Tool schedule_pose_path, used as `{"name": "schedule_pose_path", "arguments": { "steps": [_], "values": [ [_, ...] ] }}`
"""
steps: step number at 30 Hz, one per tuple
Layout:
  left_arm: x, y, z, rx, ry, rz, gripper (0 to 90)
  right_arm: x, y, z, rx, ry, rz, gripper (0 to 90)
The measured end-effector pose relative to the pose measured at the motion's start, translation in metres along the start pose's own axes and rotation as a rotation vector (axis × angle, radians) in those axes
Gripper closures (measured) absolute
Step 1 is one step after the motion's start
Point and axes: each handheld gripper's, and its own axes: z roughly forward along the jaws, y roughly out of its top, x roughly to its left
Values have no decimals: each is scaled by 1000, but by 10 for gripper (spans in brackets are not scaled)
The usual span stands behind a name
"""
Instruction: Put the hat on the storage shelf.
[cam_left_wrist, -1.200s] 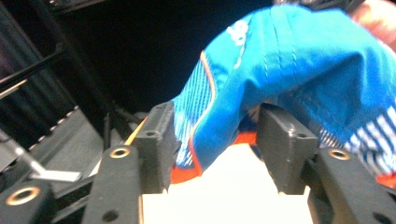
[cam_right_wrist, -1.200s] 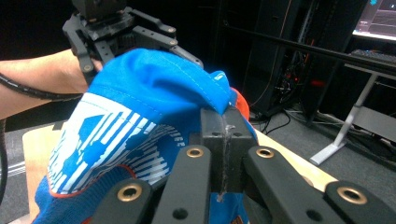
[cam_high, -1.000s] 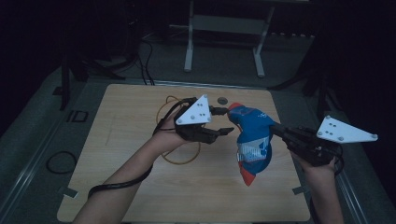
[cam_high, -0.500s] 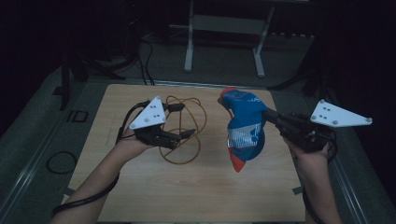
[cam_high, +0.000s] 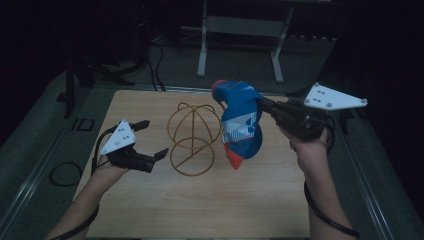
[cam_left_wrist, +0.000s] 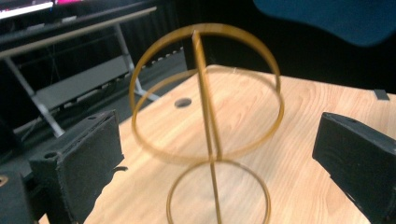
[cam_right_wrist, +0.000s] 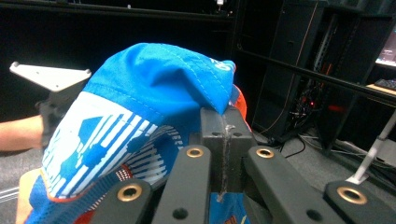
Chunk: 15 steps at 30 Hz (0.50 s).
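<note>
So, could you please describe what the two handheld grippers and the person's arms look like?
The left gripper and the right gripper are black handheld tools, and each carries a pale grey three-cornered plate with small dark dots on top. A black cable trails back from each along the forearm. The jaws are blocky black pads; brass-coloured rivets show on the right gripper's linkage. The forearms are bare, no sleeves visible.

Black left gripper (cam_high: 150, 141) and right gripper (cam_high: 265, 104), grey three-cornered plates, trailing black cables.
</note>
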Motion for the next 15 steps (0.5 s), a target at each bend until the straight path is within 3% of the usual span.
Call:
{"name": "schedule_pose_path", "arguments": {
  "steps": [2, 5, 11, 15],
  "values": [
    [1, -7, -3, 2, 9, -7, 18, 0, 1, 5, 4, 1, 2, 900],
    [0, -35, -13, -2, 71, -12, 19, -2, 2, 25, 22, 10, 10, 900],
    [-5, -76, -25, -14, 124, -70, 19, -4, 4, 58, 40, 33, 33, 900],
    [-11, -101, -30, -32, 150, -132, 19, -3, 8, 83, 56, 43, 41, 900]
  ]
}}
